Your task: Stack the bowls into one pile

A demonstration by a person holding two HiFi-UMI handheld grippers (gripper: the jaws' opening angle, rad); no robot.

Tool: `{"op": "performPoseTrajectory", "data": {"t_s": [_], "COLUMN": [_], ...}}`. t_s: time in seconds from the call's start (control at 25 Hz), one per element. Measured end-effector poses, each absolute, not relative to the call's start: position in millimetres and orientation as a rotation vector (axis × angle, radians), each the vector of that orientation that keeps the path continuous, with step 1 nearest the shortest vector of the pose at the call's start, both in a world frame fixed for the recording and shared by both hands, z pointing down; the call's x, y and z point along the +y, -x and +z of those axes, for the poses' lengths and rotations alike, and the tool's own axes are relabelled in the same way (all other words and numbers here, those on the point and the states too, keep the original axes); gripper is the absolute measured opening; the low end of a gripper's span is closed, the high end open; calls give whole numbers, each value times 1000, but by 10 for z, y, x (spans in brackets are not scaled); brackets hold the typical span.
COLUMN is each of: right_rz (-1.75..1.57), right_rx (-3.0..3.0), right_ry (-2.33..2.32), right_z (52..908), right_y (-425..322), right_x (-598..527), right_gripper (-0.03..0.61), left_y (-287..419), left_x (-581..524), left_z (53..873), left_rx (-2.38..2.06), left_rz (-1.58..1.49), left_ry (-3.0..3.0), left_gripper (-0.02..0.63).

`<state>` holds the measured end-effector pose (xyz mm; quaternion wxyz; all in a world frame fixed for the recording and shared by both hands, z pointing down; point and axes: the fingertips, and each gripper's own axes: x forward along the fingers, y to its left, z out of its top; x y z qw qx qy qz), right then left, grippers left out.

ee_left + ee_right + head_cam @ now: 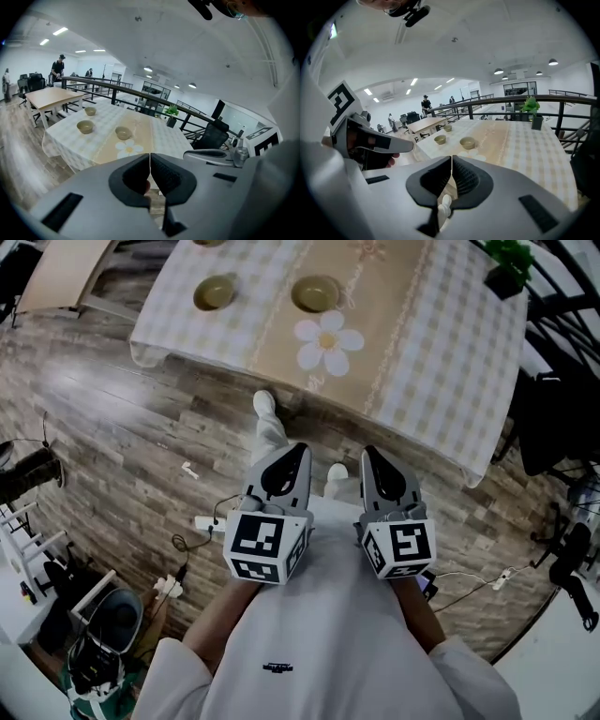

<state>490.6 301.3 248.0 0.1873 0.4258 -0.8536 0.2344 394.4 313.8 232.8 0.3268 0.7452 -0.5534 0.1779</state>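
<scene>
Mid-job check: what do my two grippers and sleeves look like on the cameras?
The left gripper and right gripper are both grey shells tapering to a point, with black ribbed pads inside. Each carries a white cube printed with black square markers. The person wears a white short-sleeved shirt with a small dark logo.

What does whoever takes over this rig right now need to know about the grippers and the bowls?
Left gripper: shut, empty, held short of the table.
Right gripper: shut, empty, alongside it.
Three small round olive-green bowls stand apart on the checked-cloth table: daisy-side bowl, left bowl, far bowl.
Done: nothing stacked yet.
Left: probably take one bowl as the base and nest the other two in it.
</scene>
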Motion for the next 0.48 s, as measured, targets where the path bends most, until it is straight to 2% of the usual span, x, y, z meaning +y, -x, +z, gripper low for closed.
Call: {"op": "performPoseTrajectory", "data": {"t_s": [0.48], "right_rz": [613], "right_rx": [-2301], "right_ry": [-1431], "right_z": [1973], "right_y": [-3318], "right_x": [1796], "right_gripper": [35], "left_y": [-2373], "left_x": [1900], "left_z": [1897], "left_rx": [-1259], "left_rz": [412], "left_ry": [-2112], "left_gripper": [23]}}
